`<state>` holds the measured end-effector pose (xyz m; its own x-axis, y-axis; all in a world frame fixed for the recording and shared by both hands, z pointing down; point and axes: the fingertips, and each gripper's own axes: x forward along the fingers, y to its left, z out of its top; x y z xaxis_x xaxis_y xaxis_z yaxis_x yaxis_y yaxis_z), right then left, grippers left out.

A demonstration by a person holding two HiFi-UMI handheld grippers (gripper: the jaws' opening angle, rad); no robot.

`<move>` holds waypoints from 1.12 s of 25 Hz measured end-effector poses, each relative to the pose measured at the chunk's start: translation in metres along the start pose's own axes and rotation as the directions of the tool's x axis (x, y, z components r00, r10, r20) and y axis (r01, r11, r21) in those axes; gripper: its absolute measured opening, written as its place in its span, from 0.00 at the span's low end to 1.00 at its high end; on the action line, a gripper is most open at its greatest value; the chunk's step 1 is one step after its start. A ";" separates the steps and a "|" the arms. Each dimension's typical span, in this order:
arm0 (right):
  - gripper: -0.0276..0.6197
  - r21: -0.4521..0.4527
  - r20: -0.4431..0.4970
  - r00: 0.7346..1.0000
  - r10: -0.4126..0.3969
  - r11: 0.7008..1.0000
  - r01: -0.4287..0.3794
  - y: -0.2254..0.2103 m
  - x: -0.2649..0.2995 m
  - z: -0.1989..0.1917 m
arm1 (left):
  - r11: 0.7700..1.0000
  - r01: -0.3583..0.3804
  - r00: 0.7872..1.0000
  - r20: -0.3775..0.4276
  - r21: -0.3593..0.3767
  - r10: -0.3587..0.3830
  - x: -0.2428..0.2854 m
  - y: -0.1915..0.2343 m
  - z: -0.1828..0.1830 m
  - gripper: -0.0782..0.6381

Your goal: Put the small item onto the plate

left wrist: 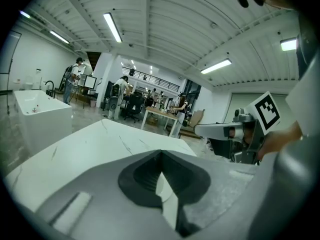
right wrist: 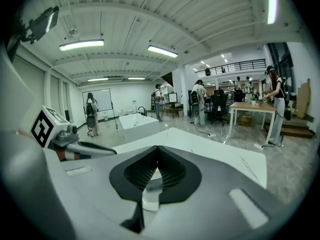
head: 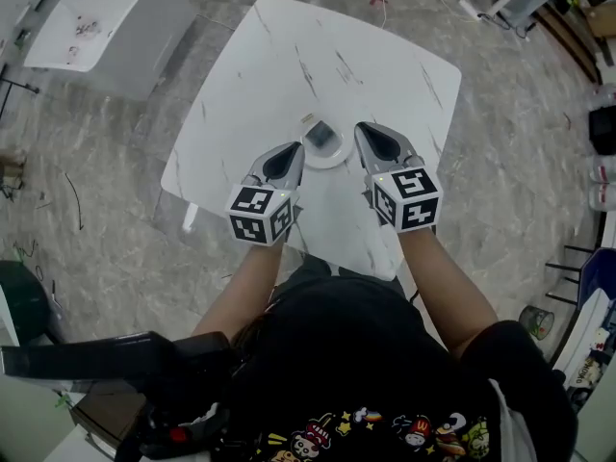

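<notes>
Placement is the step I judge to be over. The small item [head: 320,136], a dark squarish piece, lies on the white plate [head: 332,160], which sits on the marbled white counter [head: 289,56] toward its near edge. The left tool [head: 292,154] and the right tool [head: 366,133] flank the plate, one just beside each side of its rim. Neither touches the item, as far as I can make out from the head view.

In the left gripper view the left tool's jaws meet at their tips with nothing gripped, and only pale surface shows through the slit below them. The right gripper view gives the same: jaws pressed together and empty, with what I think is the plate's rim showing through the gap beneath.

A tiny pale scrap [head: 308,118] lies on the counter just beyond the plate. It is too small for me to name, and if it is a second piece, the job is not done. Otherwise the next move I'd call for is drawing both tools back toward me, kept level so they don't nudge the plate.

There is no writing I can read. Each tool carries a marker cube [head: 260,215] of black-and-white squares, and the shirt [head: 385,431] has cartoon prints whose lettering is too small.
</notes>
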<state>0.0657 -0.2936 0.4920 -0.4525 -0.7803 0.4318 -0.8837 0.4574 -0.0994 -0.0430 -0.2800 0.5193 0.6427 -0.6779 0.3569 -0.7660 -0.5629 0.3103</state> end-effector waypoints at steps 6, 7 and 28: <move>0.07 -0.007 0.080 0.997 -0.023 1.000 0.023 0.007 -0.039 0.016 | 0.995 0.003 0.997 0.080 0.104 -0.011 -0.029 -0.021 0.036 0.11; 0.07 -0.010 0.089 0.996 -0.032 0.999 0.033 0.009 -0.045 0.018 | 0.990 -0.005 0.995 0.101 0.141 -0.009 -0.036 -0.025 0.044 0.11; 0.07 -0.007 0.114 0.986 -0.123 0.992 0.124 0.021 -0.091 0.017 | 0.981 0.019 0.983 0.177 0.191 -0.053 -0.072 -0.042 0.059 0.11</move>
<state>0.0860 -0.2202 0.4353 -0.3514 -0.8741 0.3354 -0.9322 0.3599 -0.0387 -0.0577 -0.2356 0.4290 0.6707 -0.7200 0.1780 -0.7416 -0.6555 0.1427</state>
